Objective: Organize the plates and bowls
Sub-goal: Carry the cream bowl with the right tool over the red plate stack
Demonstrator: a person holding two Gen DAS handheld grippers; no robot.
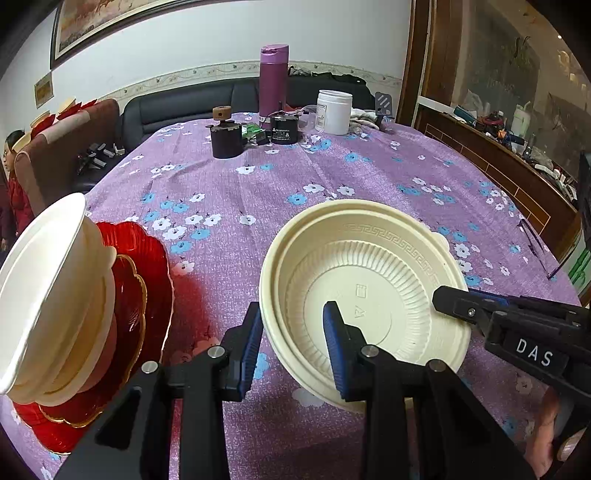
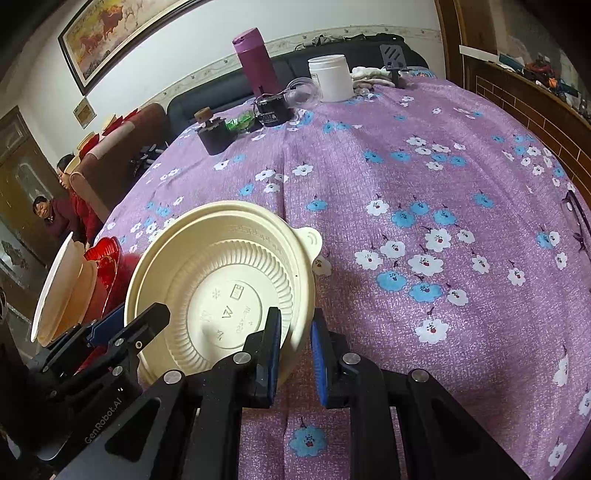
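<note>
Cream bowl's (image 1: pixel 365 280) rim sits between both tools' fingers.

A lived-in home dining room: ahead of the tools, a table under a purple flowered cloth (image 1: pixel 332 177), a dark sofa (image 1: pixel 177 107) beyond it, a framed horse painting (image 2: pixel 122 33) on the wall, cluttered wooden sideboard (image 1: pixel 498 147) to the right.
</note>
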